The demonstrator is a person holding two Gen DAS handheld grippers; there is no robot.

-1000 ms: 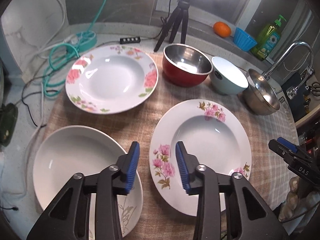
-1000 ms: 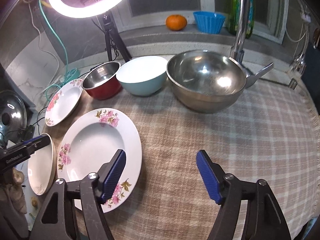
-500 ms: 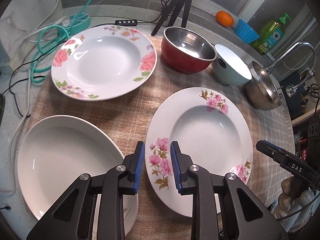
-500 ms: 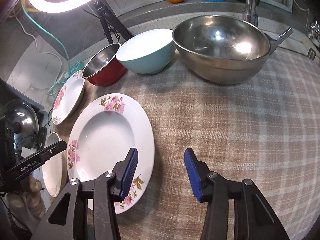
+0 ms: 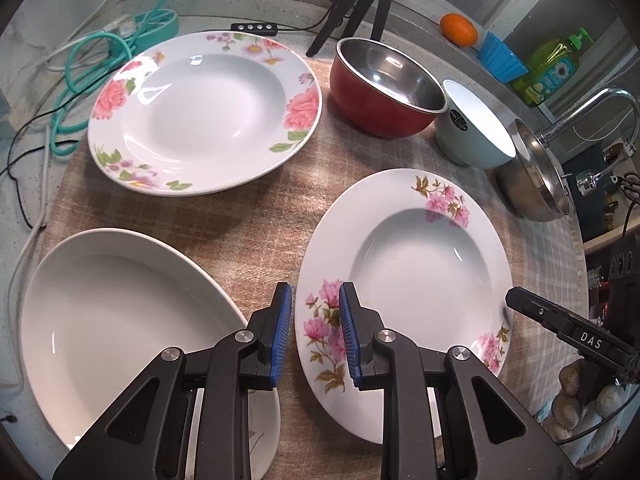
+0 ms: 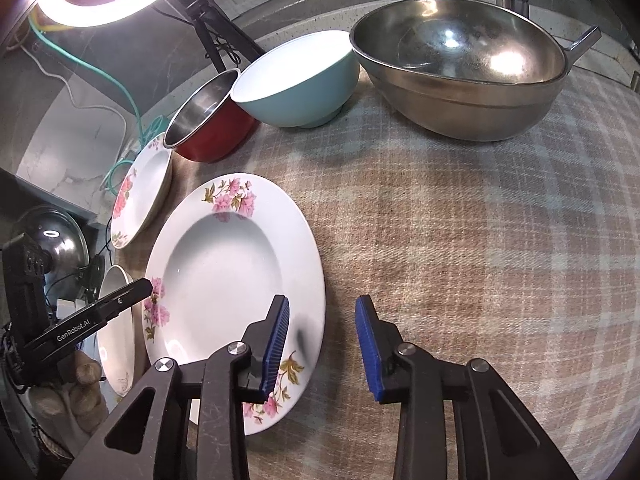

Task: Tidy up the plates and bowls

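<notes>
A pink-flowered plate (image 5: 416, 276) lies on the checked cloth; it also shows in the right wrist view (image 6: 224, 280). My left gripper (image 5: 314, 336) is open, its jaws standing either side of the plate's left rim. My right gripper (image 6: 322, 348) is open, its jaws either side of the plate's right rim. A rose-patterned plate (image 5: 200, 108) lies at the back left, and a plain white dish (image 5: 112, 320) at the front left. A red bowl (image 5: 384, 88), a light blue bowl (image 5: 472, 128) and a big steel bowl (image 6: 460, 68) stand in a row behind.
A ring light on a tripod (image 5: 356, 4) stands behind the red bowl. Teal and white cables (image 5: 100, 56) lie at the back left. A tap (image 5: 592, 108), a soap bottle (image 5: 552, 68), a blue cup (image 5: 500, 56) and an orange (image 5: 458, 30) are at the back right.
Both grippers have moved down and closer to the pink-flowered plate, one at each rim. The right gripper's jaws have narrowed; the left ones narrowed, then widened a little.
</notes>
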